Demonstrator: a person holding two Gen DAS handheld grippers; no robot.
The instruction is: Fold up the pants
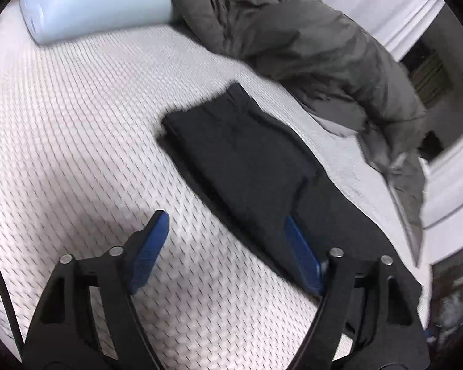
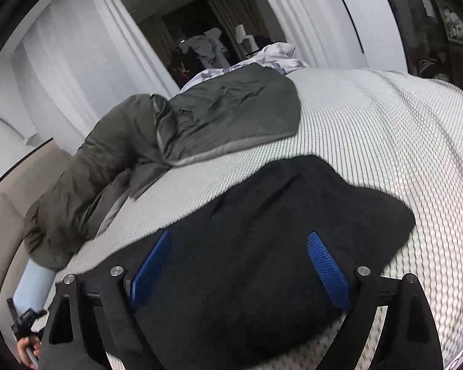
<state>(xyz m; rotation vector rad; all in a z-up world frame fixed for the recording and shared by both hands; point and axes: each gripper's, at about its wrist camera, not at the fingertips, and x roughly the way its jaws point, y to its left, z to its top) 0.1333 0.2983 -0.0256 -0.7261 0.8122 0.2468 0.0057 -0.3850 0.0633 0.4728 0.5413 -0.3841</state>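
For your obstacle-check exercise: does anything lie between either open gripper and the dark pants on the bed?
Nothing visible does. The pants lie directly under the right gripper and beside the left gripper. The grey quilt sits farther back, apart.

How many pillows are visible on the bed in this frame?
1. A pale blue pillow lies at the far left end of the bed, beside the bunched grey duvet. The duvet may hide others.
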